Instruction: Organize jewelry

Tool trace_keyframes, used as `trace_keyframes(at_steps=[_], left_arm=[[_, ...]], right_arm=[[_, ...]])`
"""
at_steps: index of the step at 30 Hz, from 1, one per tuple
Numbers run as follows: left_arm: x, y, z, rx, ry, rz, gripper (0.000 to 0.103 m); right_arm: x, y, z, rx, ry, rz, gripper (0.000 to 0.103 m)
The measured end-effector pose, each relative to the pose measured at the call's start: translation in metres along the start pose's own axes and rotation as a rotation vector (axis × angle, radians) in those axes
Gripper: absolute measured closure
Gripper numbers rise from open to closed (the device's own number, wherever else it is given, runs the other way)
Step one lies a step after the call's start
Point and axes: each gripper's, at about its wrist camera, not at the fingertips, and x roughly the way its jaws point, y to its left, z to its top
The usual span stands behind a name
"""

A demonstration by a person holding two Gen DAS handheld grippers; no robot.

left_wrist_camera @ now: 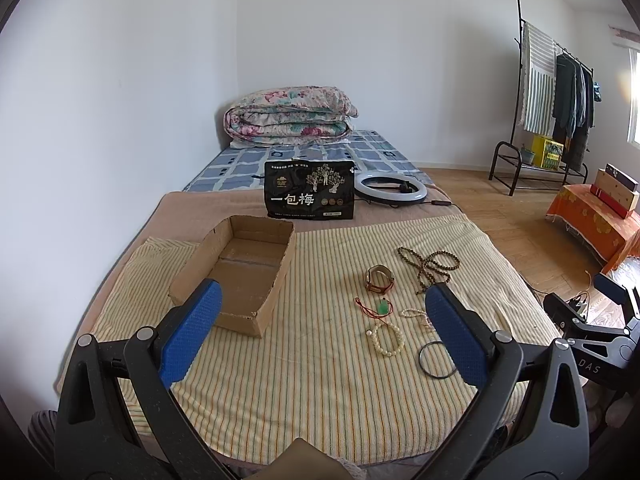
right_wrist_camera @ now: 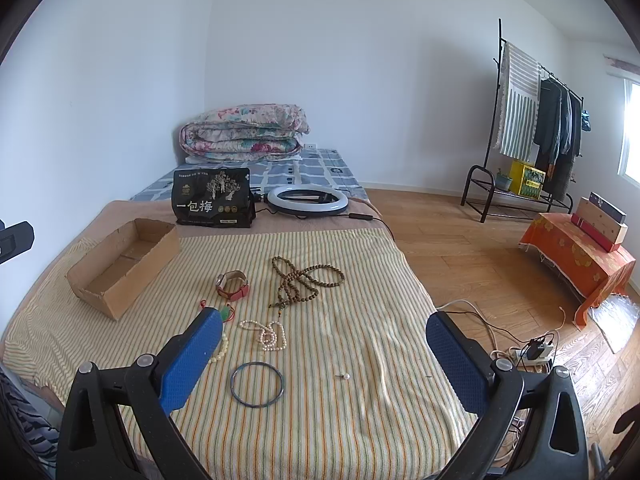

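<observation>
**Jewelry lying on the striped cloth, both claws wide and holding nothing**

The left gripper (left_wrist_camera: 322,330) is hanging above the near part of the striped cloth (left_wrist_camera: 304,400). Its two blue pads are standing far apart, and nothing is sitting between them. The right gripper (right_wrist_camera: 324,356) is hanging above the near right part of the cloth. Its blue pads are standing wide too, and it is holding nothing.

A cardboard box (left_wrist_camera: 236,268) is sitting near the left edge of the cloth, toward the far side. Its top is open, and no jewelry is showing inside it.

All the jewelry is lying on the cloth, to the right of the box. The brown bead necklace (right_wrist_camera: 306,280) is lying in loops farthest back, near the middle of the cloth. Just left of it, a watch with a red strap (right_wrist_camera: 232,285) is resting on its side. In front of the watch, a green pendant on a red cord (left_wrist_camera: 383,307) is lying flat. A string of small white pearls (right_wrist_camera: 266,332) is lying bunched up, closer to the near edge. A cream bead bracelet (left_wrist_camera: 386,340) is lying left of the pearls. A dark round bangle (right_wrist_camera: 258,384) is lying flat, nearest to the near edge. One tiny pearl piece (right_wrist_camera: 345,377) is lying alone, to the right of the bangle.

Past the far edge of the cloth, a black snack bag (left_wrist_camera: 310,190) is standing up, and a ring light (left_wrist_camera: 392,188) is lying beside it.
</observation>
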Motion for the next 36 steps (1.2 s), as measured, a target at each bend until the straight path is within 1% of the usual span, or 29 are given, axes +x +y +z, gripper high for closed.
trace_keyframes(at_steps=[24, 35, 36], left_arm=[[0.0, -0.001, -0.001, 0.0, 0.003, 0.002, 0.0], [0.005, -0.003, -0.004, 0.007, 0.012, -0.002, 0.0], [0.01, -0.004, -0.009, 0.009, 0.013, -0.005, 0.0]], right_arm=[[0.005, 0.003, -0.001, -0.009, 0.019, -0.004, 0.0], [0.009, 0.002, -0.003, -0.02, 0.04, -0.013, 0.0], [0.01, 0.002, -0.004, -0.02, 0.043, -0.014, 0.0]])
